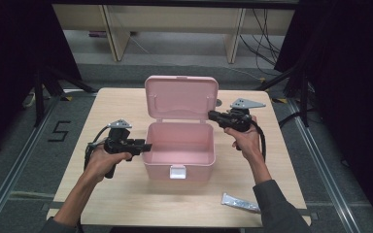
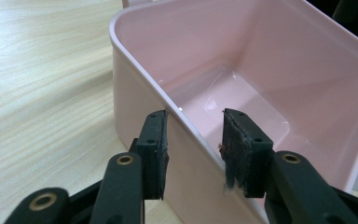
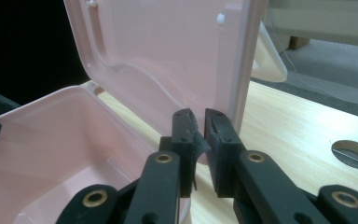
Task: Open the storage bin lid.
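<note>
Black fingers of the left gripper stand part-spread astride the near side wall of the pink box, one finger outside the wall and one inside above the box floor; whether the pads actually press the wall cannot be told. Over at the right gripper, the fingers are drawn nearly together with only a thin gap between them, their tips right at the lower edge of the raised lid, and nothing can be made out caught between them. From the high view, the box sits open in the middle of the bench, its lid standing upright at the back and its white latch facing the person. Left hand and right hand hold the grippers on either side of the box. Near the right sleeve, a small silvery tube lies on the bench, well apart from the box.
</note>
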`<state>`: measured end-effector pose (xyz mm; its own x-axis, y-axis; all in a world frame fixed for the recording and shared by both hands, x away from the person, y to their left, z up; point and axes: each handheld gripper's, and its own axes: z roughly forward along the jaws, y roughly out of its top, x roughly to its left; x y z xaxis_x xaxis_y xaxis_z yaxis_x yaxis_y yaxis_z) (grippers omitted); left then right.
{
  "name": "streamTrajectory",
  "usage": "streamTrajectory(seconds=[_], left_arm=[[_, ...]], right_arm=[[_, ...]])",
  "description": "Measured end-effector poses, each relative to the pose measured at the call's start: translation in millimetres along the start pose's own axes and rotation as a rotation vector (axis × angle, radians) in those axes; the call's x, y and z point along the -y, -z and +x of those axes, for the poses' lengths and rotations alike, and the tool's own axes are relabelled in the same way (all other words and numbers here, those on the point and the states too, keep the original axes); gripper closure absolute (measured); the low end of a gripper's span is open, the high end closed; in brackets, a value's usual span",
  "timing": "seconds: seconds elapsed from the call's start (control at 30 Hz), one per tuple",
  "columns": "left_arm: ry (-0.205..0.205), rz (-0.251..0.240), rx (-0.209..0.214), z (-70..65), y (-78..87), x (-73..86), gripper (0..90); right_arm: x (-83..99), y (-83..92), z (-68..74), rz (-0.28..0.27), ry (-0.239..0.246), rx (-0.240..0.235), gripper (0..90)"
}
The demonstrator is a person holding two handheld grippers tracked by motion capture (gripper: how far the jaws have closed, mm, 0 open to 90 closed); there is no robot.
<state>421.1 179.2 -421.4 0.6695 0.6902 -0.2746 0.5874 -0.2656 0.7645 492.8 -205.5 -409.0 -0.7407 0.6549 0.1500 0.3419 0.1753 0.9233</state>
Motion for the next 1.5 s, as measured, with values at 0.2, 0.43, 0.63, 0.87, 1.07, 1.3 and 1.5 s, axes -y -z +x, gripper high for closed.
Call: streamTrajectory(seconds=[0.2, 0.43, 0.63, 0.87, 1.07, 1.3, 1.5], left_arm=[[0.011, -0.002, 0.006, -0.1, 0.6, 1.0, 60.6], [0.022, -0.011, 0.015, 0.3, 1.1, 2.9, 60.7], [0.032, -0.012, 0.013, -0.5, 1.3, 3.3, 60.7], [0.029, -0.014, 0.015, -0.7, 1.5, 3.6, 60.4], [0.036, -0.015, 0.016, -1.0, 1.4, 3.8, 60.7], [0.041, -0.017, 0.014, -2.7, 2.6, 4.4, 61.4], [0.043, -0.017, 0.013, -3.2, 2.7, 4.8, 61.5]], right_arm=[[1.5, -2.8, -4.1, -0.008, -0.012, 0.003, 82.9], [2.5, -4.0, -6.7, -0.021, -0.019, 0.025, 82.5], [3.8, -5.3, -7.3, -0.024, -0.054, 0.026, 81.9], [4.6, -1.4, -11.8, -0.023, -0.076, 0.067, 79.2], [3.6, 5.7, -12.2, -0.013, -0.069, 0.059, 77.9], [0.5, 15.1, -5.0, -0.015, -0.055, 0.067, 76.6], [0.4, 26.2, 3.9, -0.038, -0.066, 0.033, 75.9]])
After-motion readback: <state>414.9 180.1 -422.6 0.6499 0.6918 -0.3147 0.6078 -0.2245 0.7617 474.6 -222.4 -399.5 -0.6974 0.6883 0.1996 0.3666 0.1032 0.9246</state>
